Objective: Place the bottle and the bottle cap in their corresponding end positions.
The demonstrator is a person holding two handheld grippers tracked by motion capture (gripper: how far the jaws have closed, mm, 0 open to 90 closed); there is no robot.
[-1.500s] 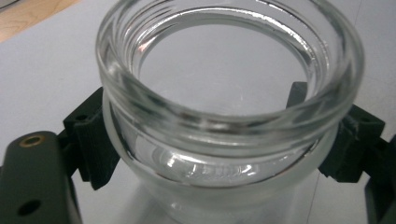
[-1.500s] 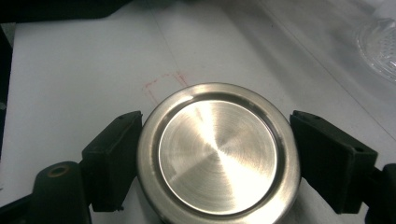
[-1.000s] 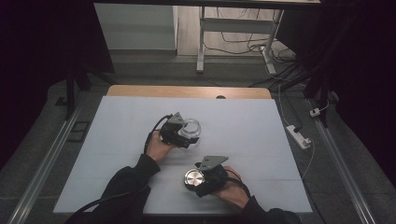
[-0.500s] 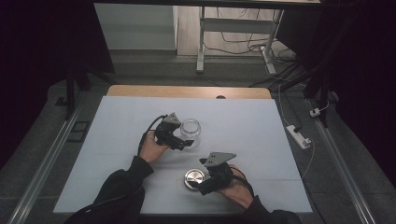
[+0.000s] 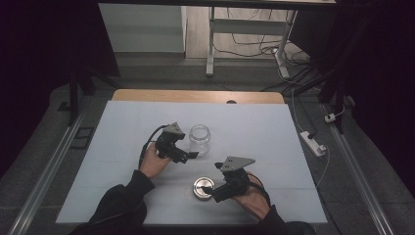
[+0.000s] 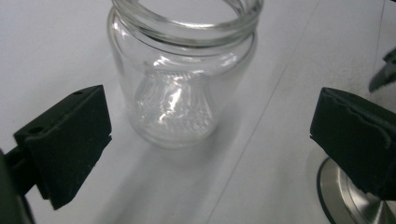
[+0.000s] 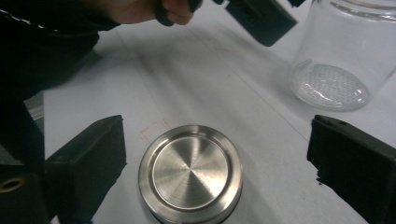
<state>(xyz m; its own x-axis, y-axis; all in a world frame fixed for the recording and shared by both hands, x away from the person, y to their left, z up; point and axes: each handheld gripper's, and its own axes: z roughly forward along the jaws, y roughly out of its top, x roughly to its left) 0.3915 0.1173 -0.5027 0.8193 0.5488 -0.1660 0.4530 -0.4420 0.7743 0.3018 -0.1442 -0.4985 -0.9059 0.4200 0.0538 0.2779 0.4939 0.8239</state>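
glass jar [image 5: 199,139] upright and lidless on the table [image 5: 122,122]. left gripper [image 5: 188,155] just beside the jar, jaws just opened wide, jar free. metal lid [image 5: 203,188] lies flat near the jar, toward the person; right gripper [image 5: 209,190] jaws just opened, spread either side of it, not pinching.

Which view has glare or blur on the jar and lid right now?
Left gripper view: bright glints on the glass jar, its rim soft. Right gripper view: the metal lid is sharp with an even sheen. High view: room dark, table evenly lit, both small.
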